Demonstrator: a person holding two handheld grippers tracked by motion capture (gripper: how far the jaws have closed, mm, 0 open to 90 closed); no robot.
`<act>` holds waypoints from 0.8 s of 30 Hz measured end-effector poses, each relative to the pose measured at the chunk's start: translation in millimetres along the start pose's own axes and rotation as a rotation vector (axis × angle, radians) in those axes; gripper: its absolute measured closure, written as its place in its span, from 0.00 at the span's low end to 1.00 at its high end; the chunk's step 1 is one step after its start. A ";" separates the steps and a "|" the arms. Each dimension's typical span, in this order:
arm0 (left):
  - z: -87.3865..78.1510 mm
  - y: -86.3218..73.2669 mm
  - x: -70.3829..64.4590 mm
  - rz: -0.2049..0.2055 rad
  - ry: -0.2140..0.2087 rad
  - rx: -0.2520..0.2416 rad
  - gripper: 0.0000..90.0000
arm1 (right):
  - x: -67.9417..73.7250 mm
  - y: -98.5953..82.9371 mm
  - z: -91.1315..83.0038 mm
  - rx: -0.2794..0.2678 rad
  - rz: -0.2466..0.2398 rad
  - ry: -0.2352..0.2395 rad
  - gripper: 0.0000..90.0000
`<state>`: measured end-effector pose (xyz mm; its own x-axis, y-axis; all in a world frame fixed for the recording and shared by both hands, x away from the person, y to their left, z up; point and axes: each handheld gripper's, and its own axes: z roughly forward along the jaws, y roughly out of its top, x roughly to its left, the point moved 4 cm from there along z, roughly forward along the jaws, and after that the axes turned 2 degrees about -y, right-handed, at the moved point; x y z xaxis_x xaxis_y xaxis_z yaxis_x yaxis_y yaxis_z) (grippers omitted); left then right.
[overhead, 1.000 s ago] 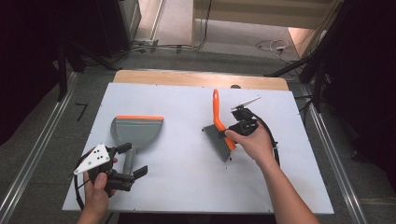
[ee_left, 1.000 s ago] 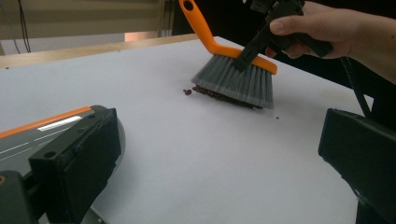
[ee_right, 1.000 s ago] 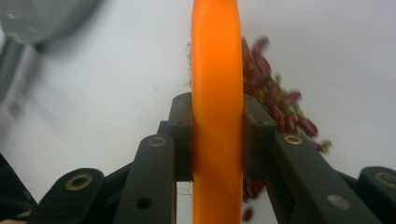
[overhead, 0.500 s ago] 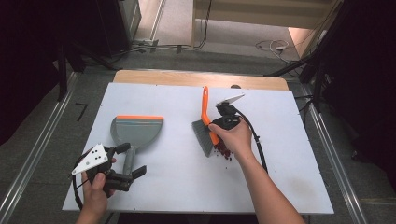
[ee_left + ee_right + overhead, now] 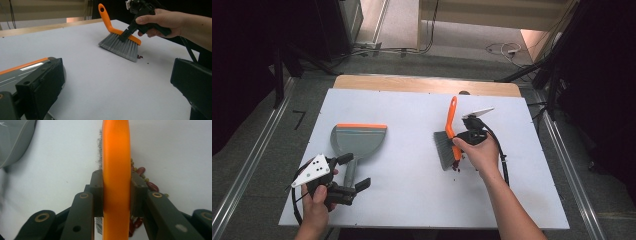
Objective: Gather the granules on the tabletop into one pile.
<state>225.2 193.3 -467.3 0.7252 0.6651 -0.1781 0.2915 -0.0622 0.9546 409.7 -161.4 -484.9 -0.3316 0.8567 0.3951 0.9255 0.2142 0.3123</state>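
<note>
Since a second ago we have swung the brush (image 5: 448, 141) upright; our right hand-held gripper (image 5: 460, 138) clamps its orange back, bristles on the counter (image 5: 412, 200) beside the red crumbs (image 5: 140, 57). Sweeping has barely begun: the dustpan (image 5: 357, 141) waits just ahead of our open left hand-held gripper (image 5: 353, 172).

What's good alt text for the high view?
The right gripper clamps an orange-handled brush beside small dark red bits on a white table. The left gripper is open around the handle of a grey dustpan.
</note>
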 end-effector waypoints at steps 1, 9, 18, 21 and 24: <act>-0.1 0.1 0.1 -0.003 0.001 -0.003 0.00 | -1.7 -0.7 -0.9 0.000 -0.003 -0.002 0.76; -0.3 -0.5 1.7 -0.005 0.002 -0.002 0.00 | 3.2 -1.6 -19.6 -0.016 -0.127 0.046 0.76; 1.1 -0.7 0.9 -0.007 0.002 0.001 0.00 | 24.6 -11.1 -54.7 0.025 -0.558 -0.041 0.76; 1.6 -0.9 0.8 -0.004 0.002 0.004 0.00 | 28.8 -23.1 -52.5 0.061 -0.704 -0.036 0.76; 1.9 -1.1 0.5 -0.003 0.002 0.006 0.00 | 29.7 -37.9 -45.8 0.145 -0.824 -0.049 0.76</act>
<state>226.4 192.3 -468.9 0.7233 0.6665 -0.1809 0.2975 -0.0644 0.9525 356.5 -165.6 -445.5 -0.9070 0.4180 0.0501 0.4057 0.8362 0.3690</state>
